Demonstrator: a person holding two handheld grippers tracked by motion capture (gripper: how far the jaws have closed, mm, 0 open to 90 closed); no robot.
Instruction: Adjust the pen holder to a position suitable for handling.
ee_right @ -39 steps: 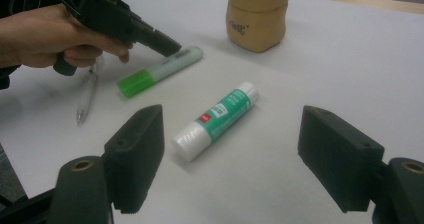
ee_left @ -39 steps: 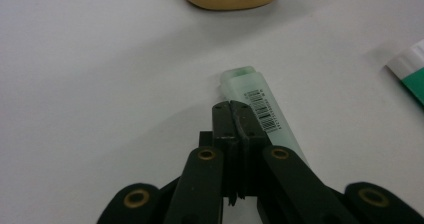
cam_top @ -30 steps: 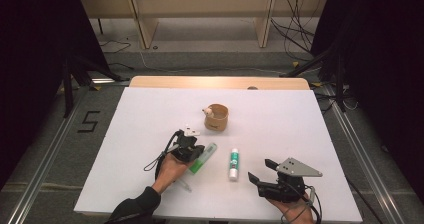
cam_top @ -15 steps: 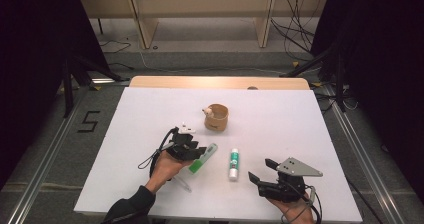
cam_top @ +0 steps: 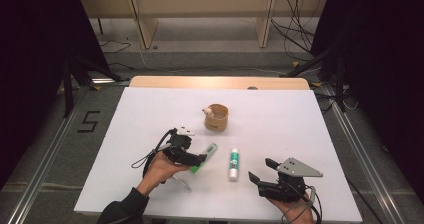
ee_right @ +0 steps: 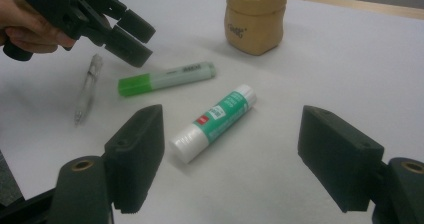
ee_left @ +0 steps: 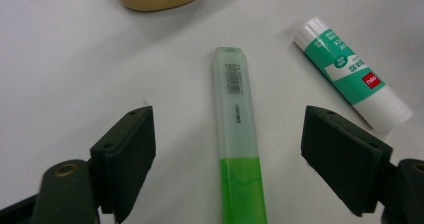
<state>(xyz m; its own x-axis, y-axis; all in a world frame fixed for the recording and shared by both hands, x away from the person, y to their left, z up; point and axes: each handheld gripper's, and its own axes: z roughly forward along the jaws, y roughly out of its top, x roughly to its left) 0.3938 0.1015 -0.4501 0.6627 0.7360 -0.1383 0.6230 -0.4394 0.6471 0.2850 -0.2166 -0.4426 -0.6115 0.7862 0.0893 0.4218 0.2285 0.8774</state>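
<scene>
On the white table [cam_top: 150, 109] stands a tan pouch [cam_top: 216, 117] with small dark print too blurred to read. The left gripper [cam_top: 196, 160] hovers over the green highlighter [ee_left: 236, 129], its jaws just opened wide, highlighter lying free between them. The right gripper [cam_top: 257, 170] gapes empty near the glue stick [ee_right: 214, 122], green-labelled. A clear pen [ee_right: 86, 88] lies beside.
</scene>
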